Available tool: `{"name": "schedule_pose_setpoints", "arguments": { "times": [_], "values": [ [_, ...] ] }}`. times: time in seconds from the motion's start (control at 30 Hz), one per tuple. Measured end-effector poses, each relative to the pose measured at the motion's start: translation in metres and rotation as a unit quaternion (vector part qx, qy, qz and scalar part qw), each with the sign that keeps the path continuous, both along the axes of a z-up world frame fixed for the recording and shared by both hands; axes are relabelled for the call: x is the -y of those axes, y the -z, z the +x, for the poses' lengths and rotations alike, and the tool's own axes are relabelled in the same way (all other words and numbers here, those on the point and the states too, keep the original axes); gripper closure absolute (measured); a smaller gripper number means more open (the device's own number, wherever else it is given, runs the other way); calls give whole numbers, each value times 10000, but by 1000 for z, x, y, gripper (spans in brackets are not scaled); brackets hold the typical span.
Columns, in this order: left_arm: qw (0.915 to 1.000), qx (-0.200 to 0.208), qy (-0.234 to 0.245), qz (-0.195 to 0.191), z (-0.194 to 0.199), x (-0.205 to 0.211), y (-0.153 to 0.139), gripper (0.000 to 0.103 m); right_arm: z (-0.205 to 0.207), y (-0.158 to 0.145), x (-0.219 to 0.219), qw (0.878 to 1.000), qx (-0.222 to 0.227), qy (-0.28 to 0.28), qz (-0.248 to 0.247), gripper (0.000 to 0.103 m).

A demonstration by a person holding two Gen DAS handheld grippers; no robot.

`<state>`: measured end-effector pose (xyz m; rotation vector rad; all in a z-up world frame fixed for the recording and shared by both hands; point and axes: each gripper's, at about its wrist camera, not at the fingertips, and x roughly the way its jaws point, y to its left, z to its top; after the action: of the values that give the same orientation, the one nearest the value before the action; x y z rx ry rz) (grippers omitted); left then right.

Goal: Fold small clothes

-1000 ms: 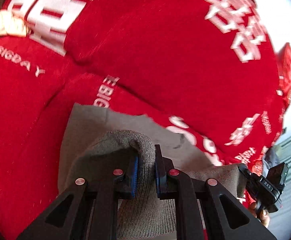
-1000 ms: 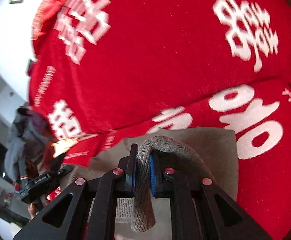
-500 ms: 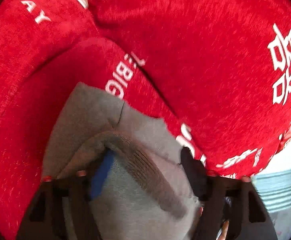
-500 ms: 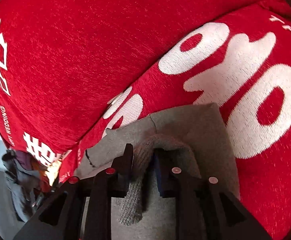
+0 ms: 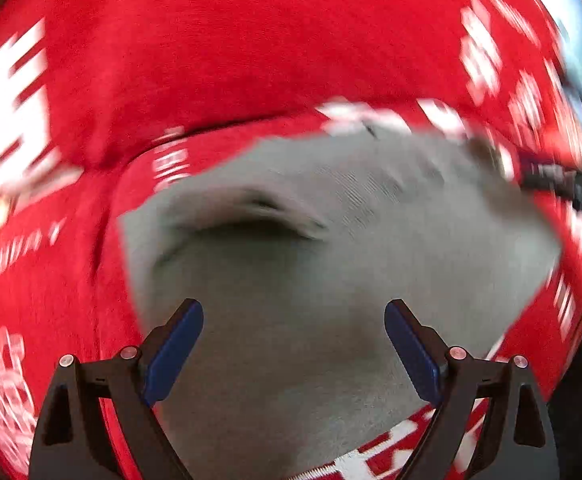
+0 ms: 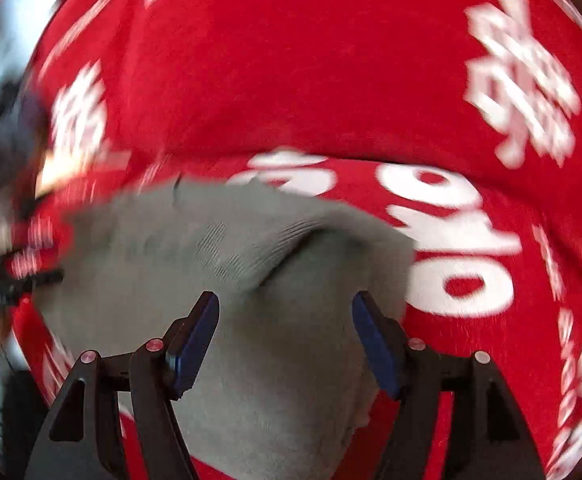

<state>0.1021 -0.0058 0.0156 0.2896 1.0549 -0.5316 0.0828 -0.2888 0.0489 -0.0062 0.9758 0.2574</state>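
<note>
Grey knit garment point(image 5: 331, 280) was seen folded on red cloth point(image 5: 251, 60) | left gripper point(image 5: 294, 344) spread above it, low-centre frame | right gripper point(image 6: 285, 336) likewise spread, nothing pinched

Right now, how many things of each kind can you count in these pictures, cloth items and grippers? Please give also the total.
Grey knitted garment: 1
Red cover with white lettering: 1
Grippers: 2, the left gripper and the right gripper, both with jaws open over the grey garment
Total: 4
</note>
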Motion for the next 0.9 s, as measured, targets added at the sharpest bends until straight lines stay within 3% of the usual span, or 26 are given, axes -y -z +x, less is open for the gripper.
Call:
{"name": "schedule_pose_setpoints", "arguments": {
  "times": [0.07,0.13,0.27,0.33,0.4,0.43,0.5,0.63,0.7,0.8,0.87,0.9],
  "values": [
    [9993,-197,325,29,5,15,8,10,5,9,-21,9974,-150,-679,-195,30],
    [9991,-228,356,-38,21,26,12,10,15,15,-30,9949,-248,-981,-44,30],
    [9958,-333,-555,-654,75,9,7,10,60,21,-29,9977,-124,-648,143,30],
    [9814,-567,-1366,-1223,105,-18,6,10,80,19,-17,9996,4,-169,239,30],
    [9578,-933,-2000,-1844,124,-47,9,10,97,18,4,9978,-38,387,535,30],
    [9499,-1003,-2171,-2011,129,-56,10,10,101,18,12,9962,-64,552,671,30],
    [9442,-882,-2395,-2081,126,-69,4,10,102,16,26,9923,19,895,853,30],
    [9451,-604,-2441,-2085,110,-74,-14,10,90,15,41,9858,32,1194,1179,30],
    [9533,-637,-2210,-1958,105,-59,-18,10,79,11,33,9884,117,1059,1079,30],
    [9745,-324,-1876,-1184,111,-19,-16,10,87,14,0,9967,46,766,269,30],
    [9788,-335,-1850,-814,119,-7,-2,10,98,23,-27,9978,-98,493,-437,30],
    [9766,-419,-2027,-582,125,-8,7,10,102,29,-33,9963,-167,439,-717,30]
  ]
}}
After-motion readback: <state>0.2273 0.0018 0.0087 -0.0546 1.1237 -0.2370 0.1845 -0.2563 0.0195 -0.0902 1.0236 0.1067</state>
